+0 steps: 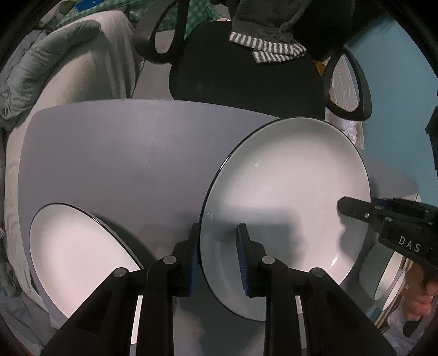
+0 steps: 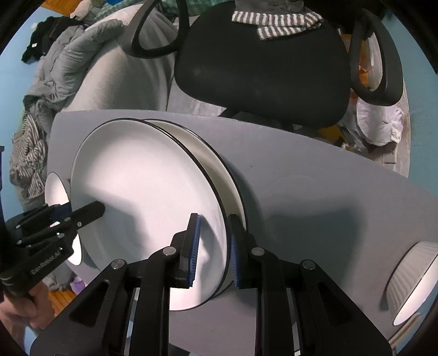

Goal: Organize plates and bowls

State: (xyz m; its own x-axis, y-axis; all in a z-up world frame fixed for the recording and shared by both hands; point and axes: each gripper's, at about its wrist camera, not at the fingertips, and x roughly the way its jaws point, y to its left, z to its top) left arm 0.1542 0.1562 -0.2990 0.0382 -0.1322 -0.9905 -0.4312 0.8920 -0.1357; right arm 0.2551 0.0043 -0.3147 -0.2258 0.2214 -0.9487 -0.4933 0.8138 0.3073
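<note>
A large white plate with a thin black rim (image 1: 287, 197) is held between both grippers above the grey table (image 1: 123, 153). My left gripper (image 1: 217, 252) has its jaws around the plate's left rim. My right gripper (image 2: 213, 247) has its jaws around the plate's (image 2: 142, 197) right rim. Directly under it lies a second plate of the same kind (image 2: 219, 178). Another white plate (image 1: 74, 257) lies on the table at the left. The right gripper (image 1: 356, 208) shows in the left wrist view, the left gripper (image 2: 90, 212) in the right wrist view.
A white ribbed bowl (image 2: 410, 282) stands at the table's right, also seen in the left wrist view (image 1: 388, 276). A black office chair (image 2: 260, 65) with a striped cloth (image 2: 276, 22) stands behind the table. Grey bedding (image 2: 68, 60) lies at the back left.
</note>
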